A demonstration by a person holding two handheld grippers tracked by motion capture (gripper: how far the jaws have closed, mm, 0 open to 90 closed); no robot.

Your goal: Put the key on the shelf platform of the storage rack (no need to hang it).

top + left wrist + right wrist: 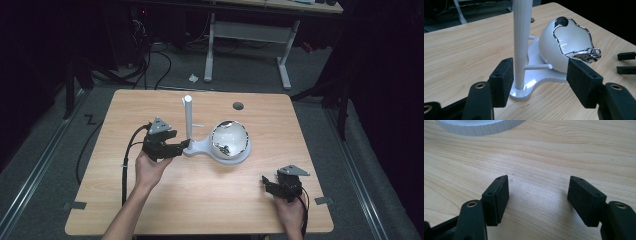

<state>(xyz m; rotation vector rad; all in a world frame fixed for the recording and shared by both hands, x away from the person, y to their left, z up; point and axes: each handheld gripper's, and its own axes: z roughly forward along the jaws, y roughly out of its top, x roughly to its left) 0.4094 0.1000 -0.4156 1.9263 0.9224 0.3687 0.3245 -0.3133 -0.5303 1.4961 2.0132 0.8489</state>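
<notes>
White plastic makes up the stand (pixel 202 146) at the middle of the high view: a flat base on the wooden table (pixel 150 210), a tall upright post (pixel 521 37) with small side pegs, and a round bowl (pixel 569 47) with a wavy chrome rim on the base's right half. It looks light and stiff, smooth enough to slip, and top-heavy if pulled high, so the lower post just above the base seems the best hold. The left gripper (pixel 181 146) has its jaws apart around that post; the left pad (pixel 502 80) sits just beside it, not pressing. The right gripper (pixel 266 183) rests at the lower right, jaws apart over bare wood.
</notes>
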